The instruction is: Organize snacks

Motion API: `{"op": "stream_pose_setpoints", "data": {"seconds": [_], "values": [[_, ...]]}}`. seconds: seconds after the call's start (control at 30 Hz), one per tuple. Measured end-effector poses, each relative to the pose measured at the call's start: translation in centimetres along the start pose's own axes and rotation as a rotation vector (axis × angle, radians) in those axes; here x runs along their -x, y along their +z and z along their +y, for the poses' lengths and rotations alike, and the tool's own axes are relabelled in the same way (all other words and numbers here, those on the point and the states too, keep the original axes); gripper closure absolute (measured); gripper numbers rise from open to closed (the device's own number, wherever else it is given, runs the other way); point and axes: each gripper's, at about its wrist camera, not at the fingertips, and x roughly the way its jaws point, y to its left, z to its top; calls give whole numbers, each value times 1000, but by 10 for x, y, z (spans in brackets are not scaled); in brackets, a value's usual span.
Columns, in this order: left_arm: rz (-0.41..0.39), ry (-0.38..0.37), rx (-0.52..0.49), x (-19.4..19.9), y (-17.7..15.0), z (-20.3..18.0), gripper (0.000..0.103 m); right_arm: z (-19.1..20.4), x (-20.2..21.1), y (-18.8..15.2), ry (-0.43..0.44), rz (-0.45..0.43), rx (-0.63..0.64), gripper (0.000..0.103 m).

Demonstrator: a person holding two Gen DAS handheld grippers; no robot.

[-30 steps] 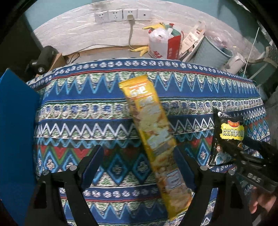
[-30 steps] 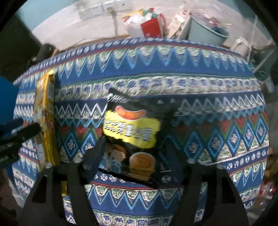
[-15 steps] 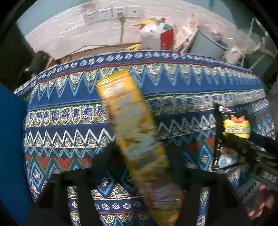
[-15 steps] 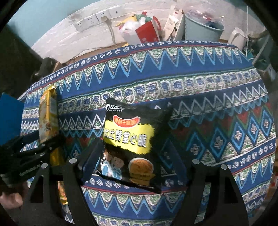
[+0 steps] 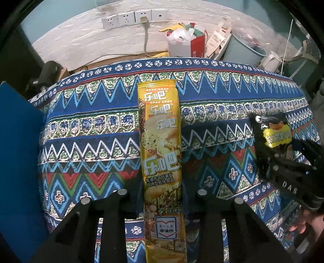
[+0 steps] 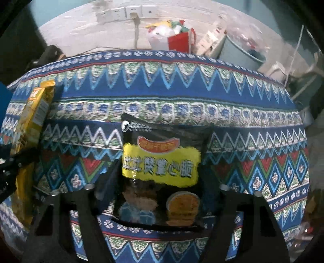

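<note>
A long yellow snack pack (image 5: 160,131) lies lengthwise on the patterned tablecloth (image 5: 91,141). My left gripper (image 5: 162,198) is shut on its near part, with both pads against its sides. At the left of the right wrist view, the same pack (image 6: 34,113) shows edge-on. A black snack bag (image 6: 162,165) with a yellow label lies flat further right. My right gripper (image 6: 160,188) straddles its lower half and its jaws are closing, the pads close beside the bag's edges. In the left wrist view the black bag (image 5: 271,129) sits at the far right.
A blue board (image 5: 18,151) stands along the table's left side. Behind the table are wall sockets (image 5: 129,18), a red-and-white bag (image 5: 186,44), a teal bin (image 5: 243,48) and a white kettle (image 5: 270,60). A person's hand (image 5: 303,228) holds the right gripper.
My left gripper went from wide open to shut on the yellow pack, which now lies straight in its view. The right gripper's jaws have narrowed around the black bag.
</note>
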Motion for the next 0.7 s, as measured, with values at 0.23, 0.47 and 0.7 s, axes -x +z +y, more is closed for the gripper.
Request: {"op": "stream_pose_setpoints", "data": {"seconds": [0.23,0.47,0.7], "values": [[-51,26,-29,20,-5,1,73,7,9,-4,19,-14,31,45],[-115,36,-41,54,-11,8,73,2,36,5,45,-67,-6,45],[-176,47,-36,86,-15,13,73,13,68,10,67,-123,-4,45]]}}
